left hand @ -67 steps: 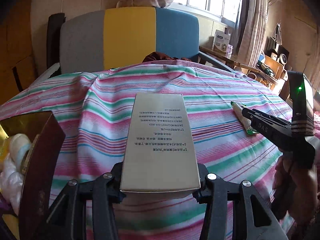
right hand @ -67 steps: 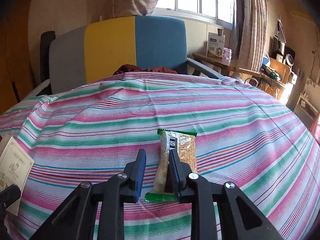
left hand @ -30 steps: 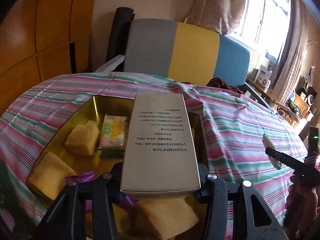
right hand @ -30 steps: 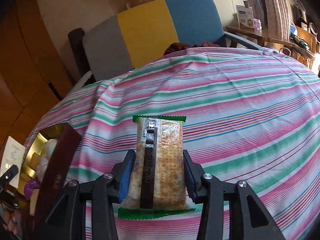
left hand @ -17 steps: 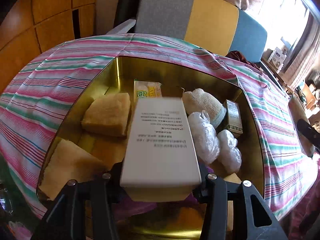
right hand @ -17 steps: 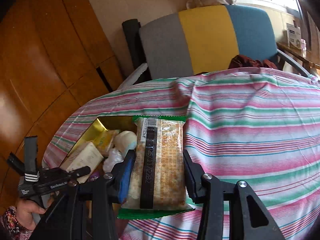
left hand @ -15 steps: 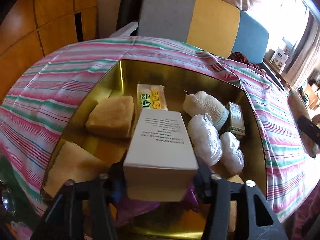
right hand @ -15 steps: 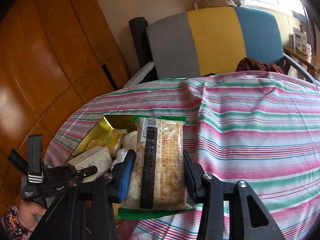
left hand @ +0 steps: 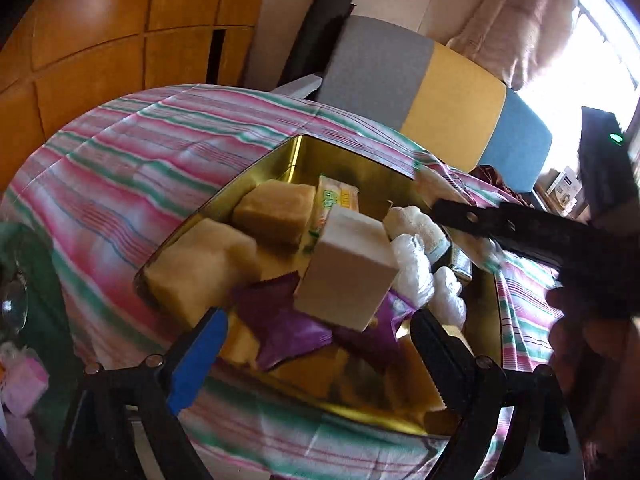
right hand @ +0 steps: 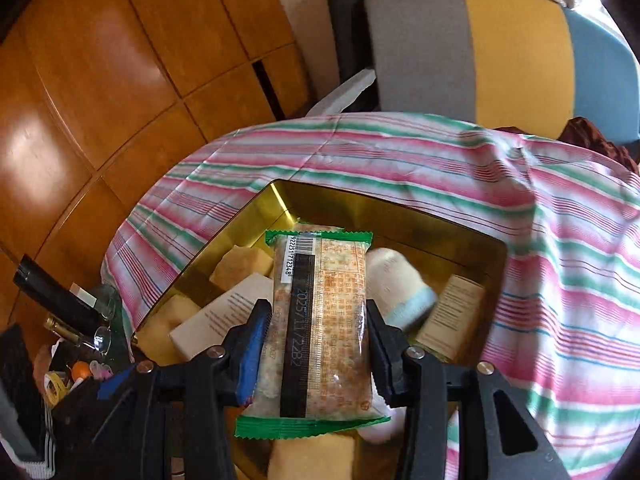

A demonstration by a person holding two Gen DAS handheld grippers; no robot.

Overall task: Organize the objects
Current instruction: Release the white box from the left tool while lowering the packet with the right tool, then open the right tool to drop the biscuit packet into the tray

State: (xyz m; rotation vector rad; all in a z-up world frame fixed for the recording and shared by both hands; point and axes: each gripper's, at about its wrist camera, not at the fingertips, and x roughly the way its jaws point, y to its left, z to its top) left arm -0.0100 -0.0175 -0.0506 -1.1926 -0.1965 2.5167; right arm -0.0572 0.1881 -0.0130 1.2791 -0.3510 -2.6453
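Left gripper [left hand: 316, 344] is seen with its jaws opening and nothing pressed between them, the beige carton [left hand: 346, 270] having been let go so that it can be stowed with the other goods; the carton is caught tilted on one end inside the gold tin [left hand: 256, 186], propped on a purple wrapper [left hand: 284, 322] and close beside the plastic-wrapped white bundles [left hand: 414, 266]. Whether it has settled cannot be told from the blur. Yellow sponge-like blocks [left hand: 202, 266] and a yellow packet [left hand: 334, 202] are packed along the tin's far side, on the striped tablecloth [left hand: 132, 168].

Right gripper [right hand: 312, 334] is clamped on the green-edged cracker packet [right hand: 322, 324] and is held above the tin, evidently so that the packet can be dropped in next; a small white item with a blue band [right hand: 394, 284] and a small tan box [right hand: 452, 314] are visible below it.

A second earlier, the carton was gripped by the left gripper at the tin's near edge, and the cracker packet was carried over bare cloth well to the side of the tin. Both have since been brought over the tin, and only the carton has been released.
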